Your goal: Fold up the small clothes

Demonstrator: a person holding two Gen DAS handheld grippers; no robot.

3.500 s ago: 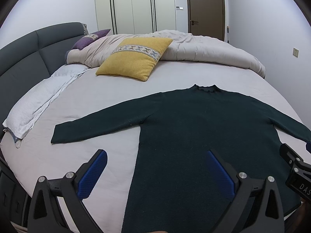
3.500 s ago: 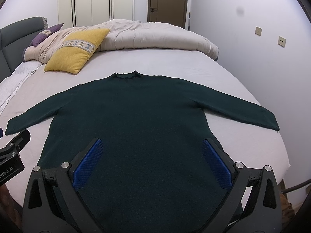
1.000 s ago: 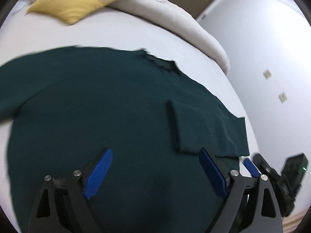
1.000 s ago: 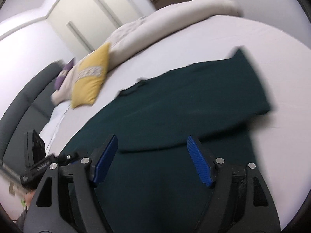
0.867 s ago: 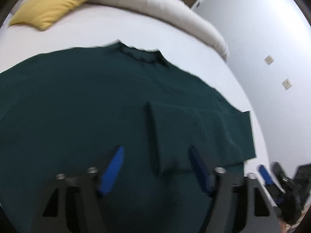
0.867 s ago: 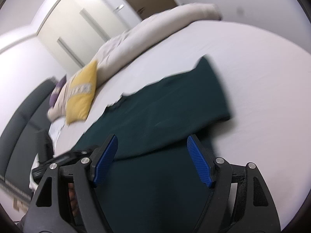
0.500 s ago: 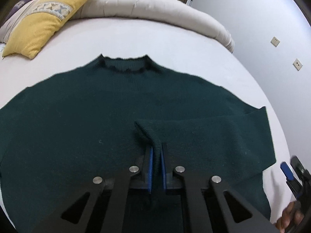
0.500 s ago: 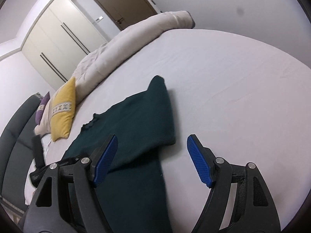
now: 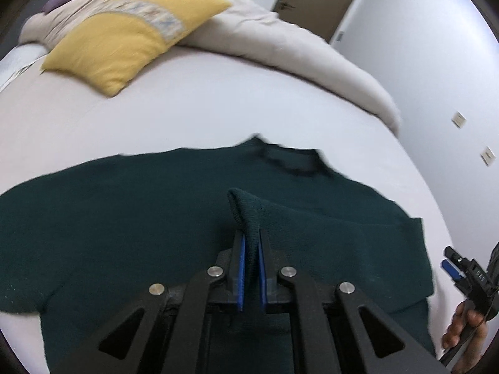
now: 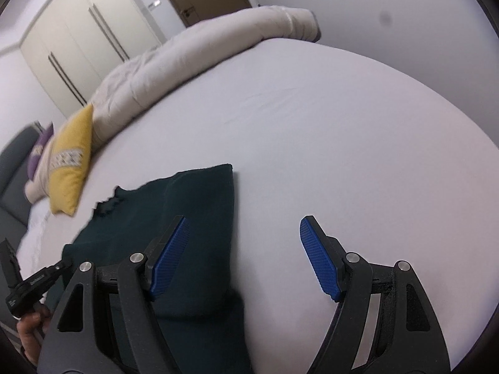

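A dark green sweater [image 9: 124,218] lies flat on the white bed, collar away from me. Its right sleeve is folded across the chest. My left gripper [image 9: 250,246] is shut on that sleeve's cuff [image 9: 246,208], which stands up in a ridge between the blue pads. In the right wrist view the sweater [image 10: 202,224] lies at lower left, its folded edge straight. My right gripper [image 10: 243,249] is open above the bare sheet beside that edge, nothing between its fingers. It also shows at the right edge of the left wrist view, as the right gripper [image 9: 458,271] in a hand.
A yellow cushion [image 9: 131,31] and a rolled beige duvet [image 9: 296,50] lie at the far side of the bed [image 10: 343,124]. A grey headboard [image 10: 12,180] and wardrobe doors [image 10: 87,37] stand behind. A wall with sockets [image 9: 458,118] borders the right.
My left gripper closed on the folded sleeve's cuff and lifted it. My right gripper swung right, off the sweater and over the bare sheet, staying open.
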